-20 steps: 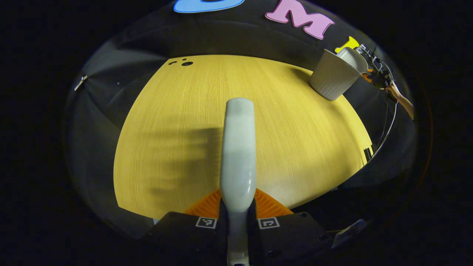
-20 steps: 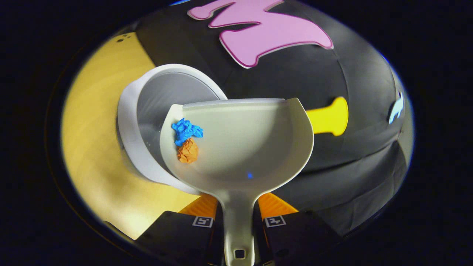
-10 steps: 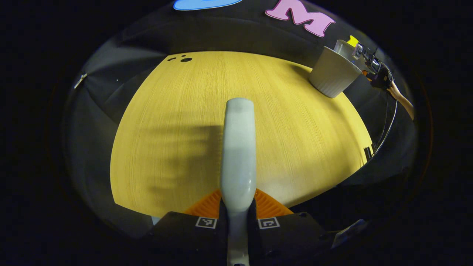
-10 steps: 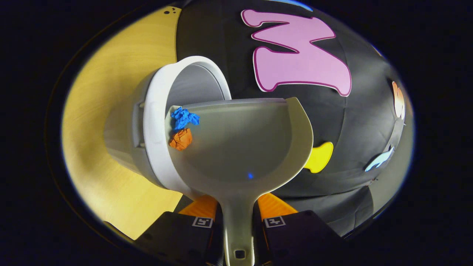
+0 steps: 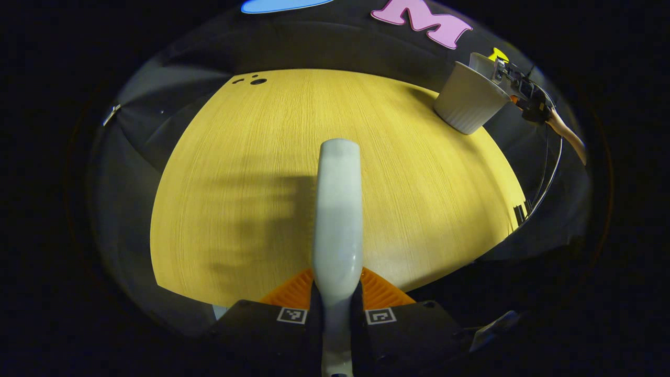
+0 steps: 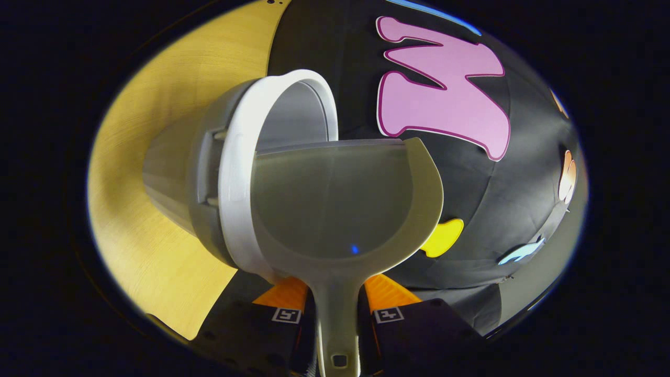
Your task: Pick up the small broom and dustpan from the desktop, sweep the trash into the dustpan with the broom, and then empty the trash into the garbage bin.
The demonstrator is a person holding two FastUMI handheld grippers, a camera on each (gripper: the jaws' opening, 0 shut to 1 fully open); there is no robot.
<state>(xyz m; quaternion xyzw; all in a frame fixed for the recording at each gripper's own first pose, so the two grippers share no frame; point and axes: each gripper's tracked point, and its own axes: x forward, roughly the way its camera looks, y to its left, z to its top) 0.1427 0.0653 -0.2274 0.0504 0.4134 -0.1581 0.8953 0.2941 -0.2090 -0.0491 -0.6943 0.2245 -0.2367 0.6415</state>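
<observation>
In the left gripper view my left gripper point(image 5: 336, 301) is shut on the pale broom handle point(image 5: 338, 209), which runs forward over the yellow wooden table point(image 5: 251, 173). Far right stands the white garbage bin point(image 5: 468, 99), with the other gripper point(image 5: 526, 97) and the dustpan's edge point(image 5: 482, 63) at its rim. In the right gripper view my right gripper point(image 6: 335, 309) is shut on the handle of the pale dustpan point(image 6: 340, 204). The pan is rolled sideways, its left rim at the mouth of the garbage bin point(image 6: 235, 173). The pan's inside is bare.
Black cloth walls close in the table's far and right sides. Small dark holes point(image 5: 256, 81) mark the table's far left corner. A cable point(image 5: 549, 173) hangs by the table's right edge, below a person's forearm point(image 5: 568, 139).
The dustpan has rolled further toward the bin, and the blue and orange crumpled scraps that lay on its left side are gone from it. The broom stays almost still.
</observation>
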